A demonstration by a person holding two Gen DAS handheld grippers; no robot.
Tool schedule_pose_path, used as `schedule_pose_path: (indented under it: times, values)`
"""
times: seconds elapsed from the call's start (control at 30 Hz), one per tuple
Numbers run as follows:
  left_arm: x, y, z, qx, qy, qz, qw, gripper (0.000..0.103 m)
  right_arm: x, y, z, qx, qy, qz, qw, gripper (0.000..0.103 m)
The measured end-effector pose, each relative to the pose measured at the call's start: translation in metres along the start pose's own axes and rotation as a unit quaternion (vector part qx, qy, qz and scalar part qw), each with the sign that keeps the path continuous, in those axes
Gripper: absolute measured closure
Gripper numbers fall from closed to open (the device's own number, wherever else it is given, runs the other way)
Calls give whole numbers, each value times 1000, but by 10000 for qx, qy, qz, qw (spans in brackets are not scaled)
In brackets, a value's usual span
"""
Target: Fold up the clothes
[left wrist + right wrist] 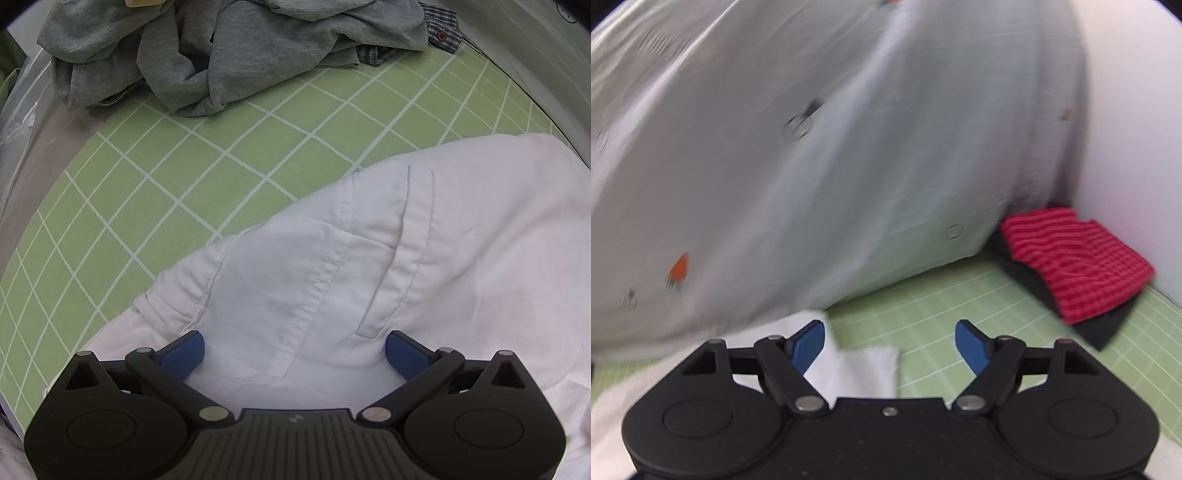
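Observation:
A white garment point(406, 240) with stitched seams and a pocket lies on the green grid mat point(184, 166). My left gripper point(294, 350) points down onto it with its blue fingers spread wide, one on each side of a seam, pinching no cloth. In the right wrist view my right gripper point(890, 345) stands open above the mat point(942, 302) with nothing between its fingers. A corner of the white garment point(860, 365) lies under its left finger.
A heap of grey clothes point(221, 48) and a plaid shirt point(443, 29) sit at the mat's far edge. A folded red striped cloth point(1075, 258) rests on a folded black one point(1108, 328) by the wall. A large pale printed fabric point(812, 147) hangs close ahead.

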State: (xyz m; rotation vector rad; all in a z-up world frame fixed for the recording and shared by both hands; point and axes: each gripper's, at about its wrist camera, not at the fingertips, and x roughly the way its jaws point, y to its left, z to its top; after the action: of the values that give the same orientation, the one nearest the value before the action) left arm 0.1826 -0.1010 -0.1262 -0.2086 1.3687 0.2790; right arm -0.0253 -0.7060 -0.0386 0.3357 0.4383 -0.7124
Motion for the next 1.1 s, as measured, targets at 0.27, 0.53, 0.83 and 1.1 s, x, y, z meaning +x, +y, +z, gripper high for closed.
schedule_pose_path:
  times: [0.27,0.53,0.83,1.1]
  values:
    - [2,-2,5,-148,169,33,9997,0,93,-12,-28,-481,1078,278,9926,15]
    - [4,-4,9,-386,282,54,9988,0,203,-2,-47,-697,1703,445,9819,50]
    - [3,-4,8,-469,307,51,9984,0,133,-31,16,-1478,119,-732,9862,97]
    - [3,-3,5,-422,292,14,9987,0,114,-120,-8,-651,934,-2623,9582,68]
